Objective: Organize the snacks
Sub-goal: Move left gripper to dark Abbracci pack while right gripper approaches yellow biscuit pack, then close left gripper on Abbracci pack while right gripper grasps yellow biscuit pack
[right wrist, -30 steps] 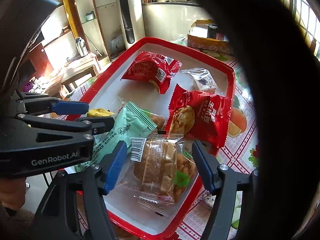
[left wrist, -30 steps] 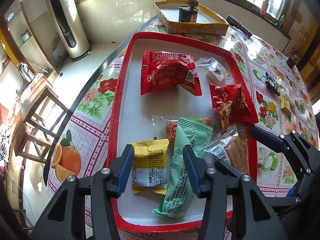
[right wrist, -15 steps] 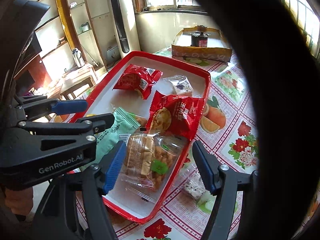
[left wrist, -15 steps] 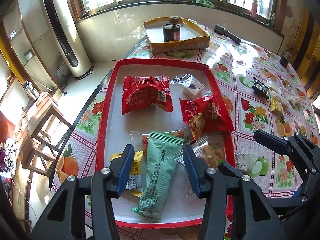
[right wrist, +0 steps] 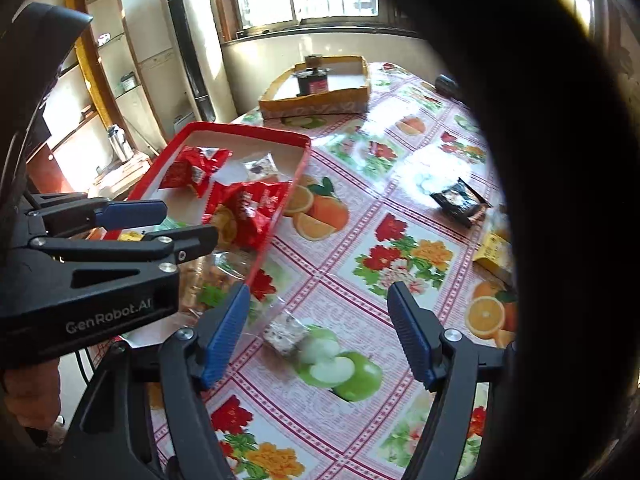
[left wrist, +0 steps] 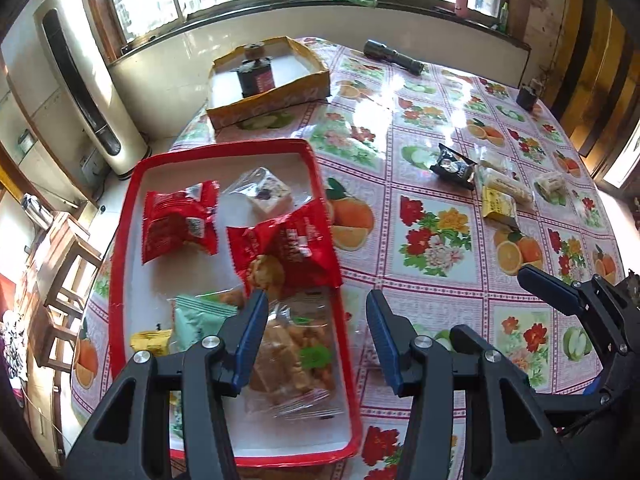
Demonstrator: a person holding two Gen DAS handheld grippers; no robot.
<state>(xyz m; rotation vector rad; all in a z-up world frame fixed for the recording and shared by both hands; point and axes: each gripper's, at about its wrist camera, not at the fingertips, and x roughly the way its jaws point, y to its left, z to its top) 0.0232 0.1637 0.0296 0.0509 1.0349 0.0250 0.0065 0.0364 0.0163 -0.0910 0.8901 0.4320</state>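
Two views record one moment of sorting snacks into a red tray.

Left wrist view: the left gripper (left wrist: pixel 316 336) fills the lower centre, its blue fingers (left wrist: pixel 250 338) apart with nothing between them. It hangs over the tray's right rim, where a clear bag of biscuits (left wrist: pixel 294 354) lies inside at the near end. The red tray (left wrist: pixel 120 248) occupies the left half of the frame on the flowered counter (left wrist: pixel 436 236). It also holds two red packets (left wrist: pixel 178 222), a clear-wrapped nougat (left wrist: pixel 270 196), a green packet (left wrist: pixel 200 320) and a yellow packet (left wrist: pixel 151 340). Unsorted items remain at centre right: a black packet (left wrist: pixel 454 166) and, just beside it, several pale and yellow wrapped pieces (left wrist: pixel 504 194). A yellow cardboard box (left wrist: pixel 272 100) stands at upper centre.

Right wrist view: the right gripper (right wrist: pixel 320 332) sits at lower centre. Its jaws have just been opening and grip nothing. A small clear-wrapped nougat piece (right wrist: pixel 286 332) lies loose on the counter between the fingers (right wrist: pixel 224 332) and beyond their tips, outside the tray's near corner. The left tool crosses the left edge; the black packet appears at centre right.

Progress, as judged: about half done. Six snacks are trayed; the nougat piece and the cluster at right remain to be collected.
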